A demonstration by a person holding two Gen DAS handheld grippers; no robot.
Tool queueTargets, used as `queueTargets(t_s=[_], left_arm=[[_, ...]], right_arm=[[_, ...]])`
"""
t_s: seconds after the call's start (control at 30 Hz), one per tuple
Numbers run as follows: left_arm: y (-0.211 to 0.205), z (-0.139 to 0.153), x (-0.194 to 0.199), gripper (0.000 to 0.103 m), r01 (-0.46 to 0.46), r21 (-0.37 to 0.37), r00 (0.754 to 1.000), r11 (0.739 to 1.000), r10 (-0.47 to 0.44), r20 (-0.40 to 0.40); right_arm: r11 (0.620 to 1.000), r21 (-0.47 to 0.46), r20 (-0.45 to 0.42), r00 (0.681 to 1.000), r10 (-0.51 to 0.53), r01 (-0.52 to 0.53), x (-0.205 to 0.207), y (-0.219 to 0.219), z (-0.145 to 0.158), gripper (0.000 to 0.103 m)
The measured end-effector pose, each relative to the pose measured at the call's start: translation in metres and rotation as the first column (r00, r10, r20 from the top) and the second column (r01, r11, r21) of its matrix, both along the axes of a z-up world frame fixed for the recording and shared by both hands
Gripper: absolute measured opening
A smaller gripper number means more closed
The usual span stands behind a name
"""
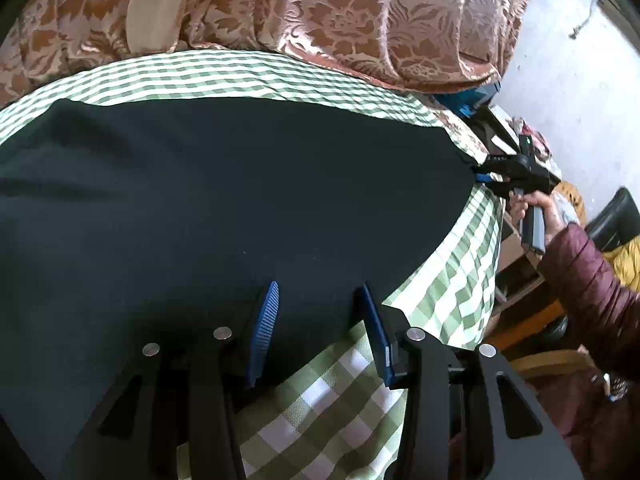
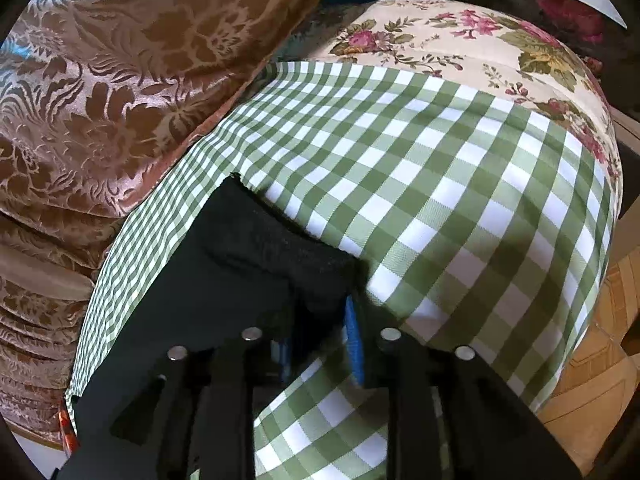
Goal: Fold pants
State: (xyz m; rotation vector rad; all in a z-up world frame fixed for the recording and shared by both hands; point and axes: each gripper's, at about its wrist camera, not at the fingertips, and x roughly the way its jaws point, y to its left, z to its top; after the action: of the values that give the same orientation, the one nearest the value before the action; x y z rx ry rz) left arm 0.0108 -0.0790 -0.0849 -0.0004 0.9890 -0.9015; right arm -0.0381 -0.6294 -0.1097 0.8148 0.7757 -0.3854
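Note:
Dark pants [image 1: 224, 200] lie spread flat on a green checked cloth [image 1: 452, 280]. My left gripper [image 1: 318, 312] hovers over their near edge. Its blue pads [image 1: 264, 328] stand apart, with the hem between them but not pinched. In the right wrist view a corner of the pants [image 2: 256, 248] drapes over the tips of my right gripper [image 2: 320, 320]. There a blue pad [image 2: 354, 340] shows beside the cloth, with a gap to the other one. From the left wrist view, my right gripper [image 1: 482, 172] sits at the pants' far right corner, held by a hand [image 1: 536, 208].
A brown floral quilt [image 1: 340, 12] is bunched along the far side of the checked cloth. A cream flowered sheet [image 2: 460, 36] covers the bed's end. Beyond the bed's right edge are wooden furniture [image 1: 528, 300], a maroon sleeve [image 1: 592, 292] and wood flooring [image 2: 592, 380].

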Motion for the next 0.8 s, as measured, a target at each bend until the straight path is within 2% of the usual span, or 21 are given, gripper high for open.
queueTargets(t_s=[0.03,0.13,0.2,0.27,0.3,0.4,0.43,0.53,0.57,0.6,0.67,0.7,0.73,0.77,0.8], left_arm=[[0.001,0.002,0.0,0.042,-0.009,-0.002,1.0,1.0,0.009,0.006],[0.006,0.011,0.001,0.042,-0.043,-0.033,0.999,0.999,0.044,0.026],[0.012,0.018,0.001,0.042,-0.062,-0.076,0.997,0.995,0.065,0.029],[0.016,0.023,0.004,0.042,-0.084,-0.098,0.996,0.992,0.087,0.033],[0.016,0.023,0.004,0.042,-0.089,-0.096,0.995,0.991,0.093,0.038],[0.01,0.021,0.004,0.042,-0.114,-0.056,0.992,0.992,0.117,0.053],[0.008,0.02,0.004,0.042,-0.119,-0.046,0.991,0.992,0.121,0.054],[-0.001,0.01,0.0,0.042,-0.147,0.062,0.986,0.987,0.141,0.084],[-0.001,0.005,-0.001,0.042,-0.161,0.106,0.984,0.981,0.151,0.099],[0.001,0.002,-0.001,0.042,-0.168,0.106,0.982,0.98,0.157,0.103],[0.005,0.0,0.005,0.042,-0.195,0.087,0.979,0.977,0.188,0.075],[0.005,-0.001,0.008,0.042,-0.207,0.086,0.977,0.975,0.202,0.064],[0.004,-0.001,0.012,0.042,-0.22,0.089,0.975,0.972,0.215,0.061],[0.001,0.0,0.014,0.042,-0.23,0.097,0.973,0.968,0.225,0.058],[0.001,0.003,0.011,0.042,-0.229,0.098,0.973,0.968,0.224,0.062]], right_arm=[[1.0,-0.001,0.003,1.0,-0.004,0.004,-0.003,0.0,0.003,0.038],[0.998,-0.054,0.028,0.999,-0.019,0.02,-0.018,0.004,0.026,0.039],[0.998,-0.046,0.069,0.996,0.05,-0.047,-0.021,0.02,0.04,0.039],[0.98,-0.028,0.105,0.974,0.201,-0.199,-0.015,0.049,0.05,0.039],[0.964,-0.023,0.119,0.956,0.267,-0.266,-0.011,0.065,0.052,0.039],[0.882,-0.029,0.138,0.872,0.469,-0.47,0.007,0.128,0.055,0.039],[0.839,-0.036,0.129,0.83,0.543,-0.543,0.015,0.157,0.053,0.039],[0.738,-0.053,0.08,0.734,0.675,-0.673,0.027,0.217,0.04,0.038],[0.722,-0.054,0.061,0.719,0.692,-0.69,0.029,0.228,0.033,0.038],[0.712,-0.062,0.021,0.712,0.702,-0.7,0.031,0.239,0.023,0.037],[0.718,-0.117,-0.04,0.725,0.687,-0.687,0.038,0.248,0.008,0.034],[0.735,-0.119,-0.017,0.742,0.67,-0.667,0.04,0.244,0.004,0.034],[0.75,-0.083,0.001,0.752,0.659,-0.657,0.042,0.24,0.003,0.034],[0.75,-0.065,0.007,0.751,0.66,-0.658,0.042,0.236,0.004,0.036],[0.733,-0.047,0.018,0.734,0.679,-0.678,0.042,0.234,0.009,0.041]])
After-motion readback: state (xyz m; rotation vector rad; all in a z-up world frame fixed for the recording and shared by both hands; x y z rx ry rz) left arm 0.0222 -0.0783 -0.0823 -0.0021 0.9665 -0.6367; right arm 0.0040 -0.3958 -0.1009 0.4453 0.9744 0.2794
